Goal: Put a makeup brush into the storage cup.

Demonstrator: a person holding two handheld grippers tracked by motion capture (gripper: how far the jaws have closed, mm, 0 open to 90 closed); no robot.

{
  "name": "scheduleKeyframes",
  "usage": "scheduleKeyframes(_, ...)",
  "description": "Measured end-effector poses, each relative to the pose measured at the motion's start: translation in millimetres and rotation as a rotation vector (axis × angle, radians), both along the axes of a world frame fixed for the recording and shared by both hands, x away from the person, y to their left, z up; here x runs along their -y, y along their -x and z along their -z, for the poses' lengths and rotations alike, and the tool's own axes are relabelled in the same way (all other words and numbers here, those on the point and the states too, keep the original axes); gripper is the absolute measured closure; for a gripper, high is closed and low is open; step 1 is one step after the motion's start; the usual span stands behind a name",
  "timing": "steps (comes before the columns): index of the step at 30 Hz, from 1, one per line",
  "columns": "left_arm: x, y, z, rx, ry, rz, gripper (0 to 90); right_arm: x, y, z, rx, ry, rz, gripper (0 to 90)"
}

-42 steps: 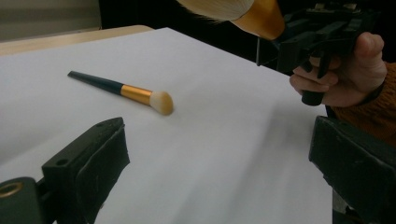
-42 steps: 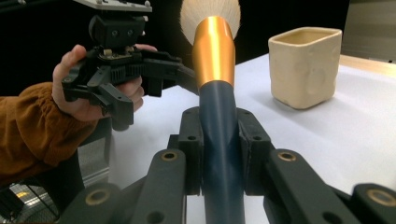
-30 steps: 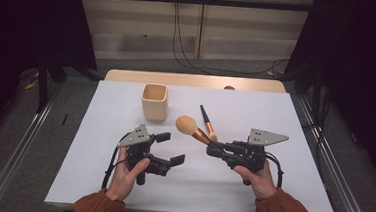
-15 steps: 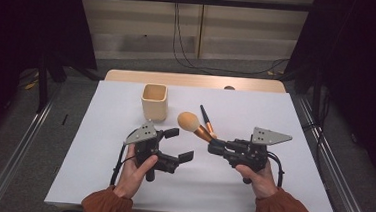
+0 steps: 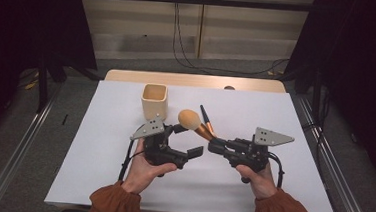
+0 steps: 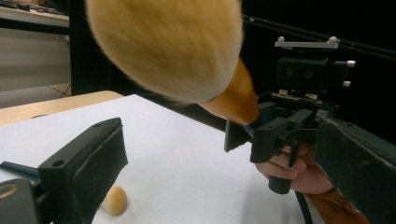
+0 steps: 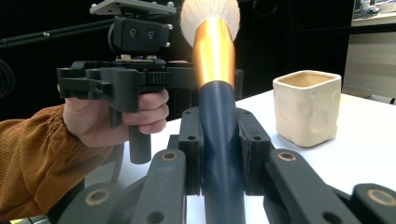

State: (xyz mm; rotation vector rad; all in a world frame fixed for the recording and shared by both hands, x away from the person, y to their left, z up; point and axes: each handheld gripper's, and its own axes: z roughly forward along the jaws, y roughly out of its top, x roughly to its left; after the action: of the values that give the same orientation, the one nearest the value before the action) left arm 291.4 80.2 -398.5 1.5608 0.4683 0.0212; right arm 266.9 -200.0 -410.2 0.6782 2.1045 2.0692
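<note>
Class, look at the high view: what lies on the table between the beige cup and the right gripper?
Between the beige cup and the right gripper sits the big brush that gripper holds, its fluffy head toward the cup, with a thin dark brush beside it.

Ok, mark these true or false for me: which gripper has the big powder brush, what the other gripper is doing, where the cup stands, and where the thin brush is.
1. The right gripper is clamped on the powder brush by its dark handle. True.
2. The left gripper is also closed on the brush. False: its jaws stand open, with the bristles near them but not pinched.
3. The beige cup lies tipped on its side. False: it stands upright on the white table.
4. A thin dark brush lies on the table behind the powder brush. True.
5. The powder brush stands in the cup. False: it is held clear of the cup.
</note>
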Motion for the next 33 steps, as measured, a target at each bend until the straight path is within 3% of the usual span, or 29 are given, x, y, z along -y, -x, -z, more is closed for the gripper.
scheduleKeyframes(12,2.7,-5.1,2.4,-0.027,0.061,0.043,32.8,-3.4,0.0,2.0,0.003,0.013,-0.023,75.4)
scheduleKeyframes(16,2.8,-5.1,2.4,-0.033,0.082,0.057,37.4,-5.0,-0.1,2.7,0.008,0.015,-0.033,75.4)
scheduleKeyframes(20,2.4,-4.3,3.0,-0.021,0.095,0.057,51.5,-6.6,-0.1,3.6,0.004,0.013,-0.035,75.4)
scheduleKeyframes(33,2.0,-6.5,4.1,-0.054,0.141,0.086,60.8,-7.2,-0.9,6.0,-0.001,0.024,-0.056,75.3)
